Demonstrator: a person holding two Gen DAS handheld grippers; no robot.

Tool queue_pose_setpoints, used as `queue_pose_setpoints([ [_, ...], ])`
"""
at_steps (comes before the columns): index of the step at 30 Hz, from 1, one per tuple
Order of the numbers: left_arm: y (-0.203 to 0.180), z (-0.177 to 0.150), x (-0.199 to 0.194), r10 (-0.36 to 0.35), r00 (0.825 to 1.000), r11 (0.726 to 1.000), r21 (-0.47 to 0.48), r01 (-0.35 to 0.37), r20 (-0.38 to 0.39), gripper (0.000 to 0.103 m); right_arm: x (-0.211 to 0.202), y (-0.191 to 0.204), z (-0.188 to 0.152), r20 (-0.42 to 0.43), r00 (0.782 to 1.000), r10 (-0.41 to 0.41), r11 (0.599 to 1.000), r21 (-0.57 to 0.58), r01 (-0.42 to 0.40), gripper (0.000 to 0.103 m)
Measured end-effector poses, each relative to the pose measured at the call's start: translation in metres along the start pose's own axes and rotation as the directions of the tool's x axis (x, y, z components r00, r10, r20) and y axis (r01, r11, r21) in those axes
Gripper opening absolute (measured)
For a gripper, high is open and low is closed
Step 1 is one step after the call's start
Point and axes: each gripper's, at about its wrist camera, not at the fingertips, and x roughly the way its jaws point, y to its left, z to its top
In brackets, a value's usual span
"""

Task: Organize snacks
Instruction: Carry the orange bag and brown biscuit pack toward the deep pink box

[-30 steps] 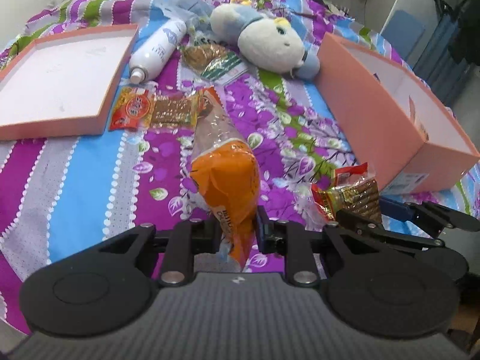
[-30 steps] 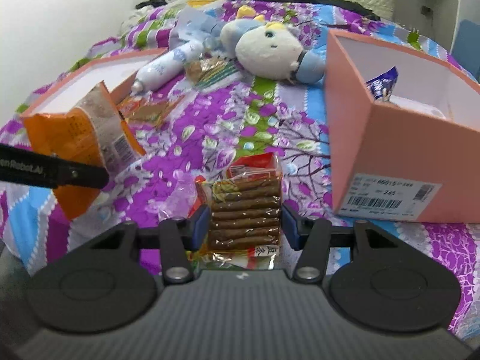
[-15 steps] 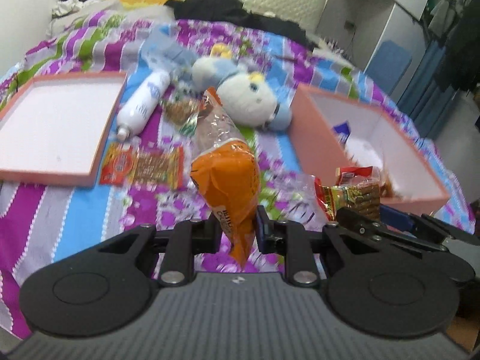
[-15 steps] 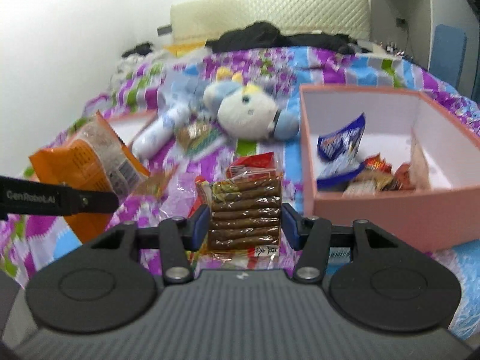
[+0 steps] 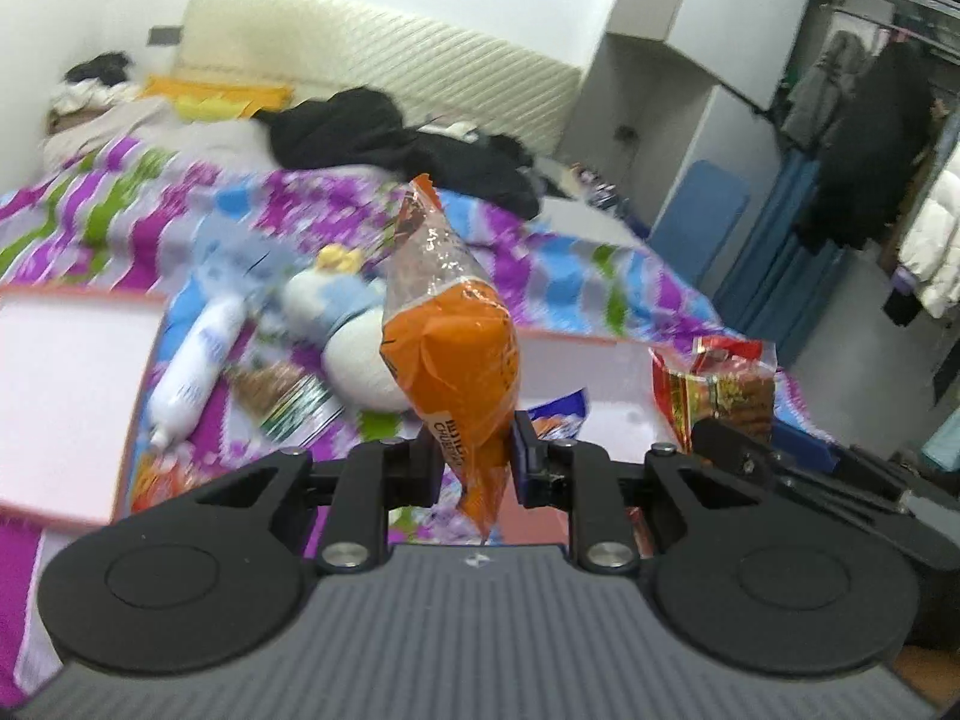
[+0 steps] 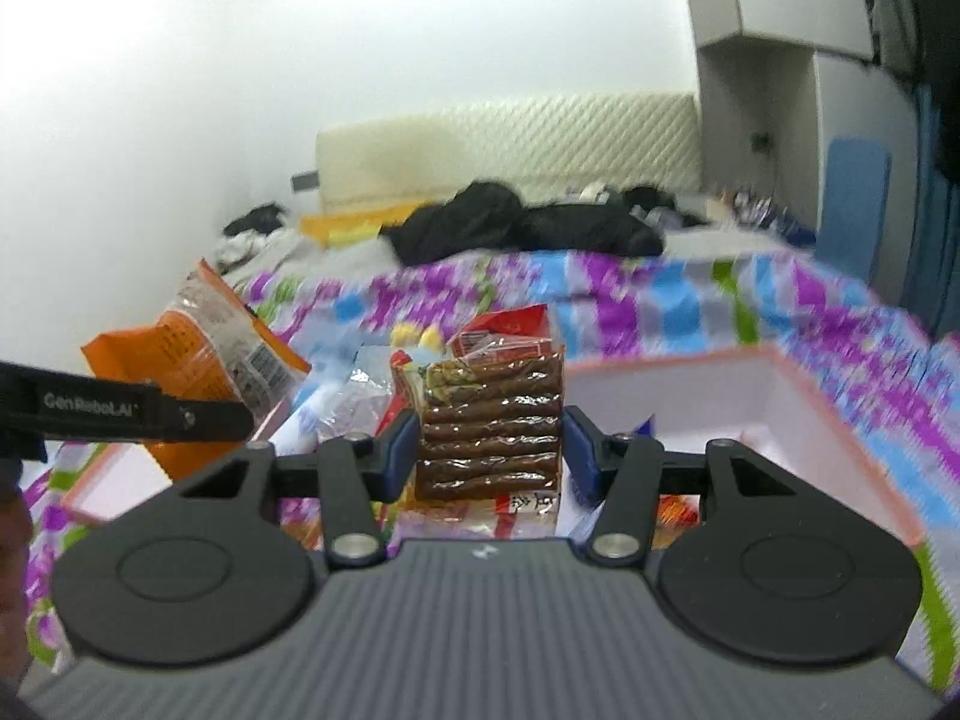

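My left gripper is shut on an orange snack bag, which stands up from the jaws above the bed. My right gripper is shut on a clear pack of brown biscuit sticks with a red top. In the left wrist view that pack and the right gripper show at the right. The orange bag and a left finger appear at the left of the right wrist view. The open pink box lies below and right, with a blue packet inside.
On the patterned bedspread lie a pink box lid, a white bottle, a plush toy and loose snack packs. Dark clothes are piled near the headboard. A wardrobe and hanging coats stand at the right.
Both grippers have risen well above the bed with their snacks still held, and they point less steeply down. The pink box has come closer beneath them and the headboard has come into view.
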Motion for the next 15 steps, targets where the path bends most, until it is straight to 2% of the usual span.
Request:
queue_pose_setpoints([
  [7,-0.049,0.022,0.031,-0.085,0.996,0.995,0.051,0.085,-0.007,0.025,-0.001,-0.041,0.022,0.050,0.995,-0.088,0.996,0.013,0.087,0.054],
  [15,-0.100,0.016,0.096,-0.155,0.980,0.983,0.077,0.165,-0.124,0.025,0.025,-0.100,0.009,-0.058,0.983,-0.173,0.984,0.026,0.174,0.054],
])
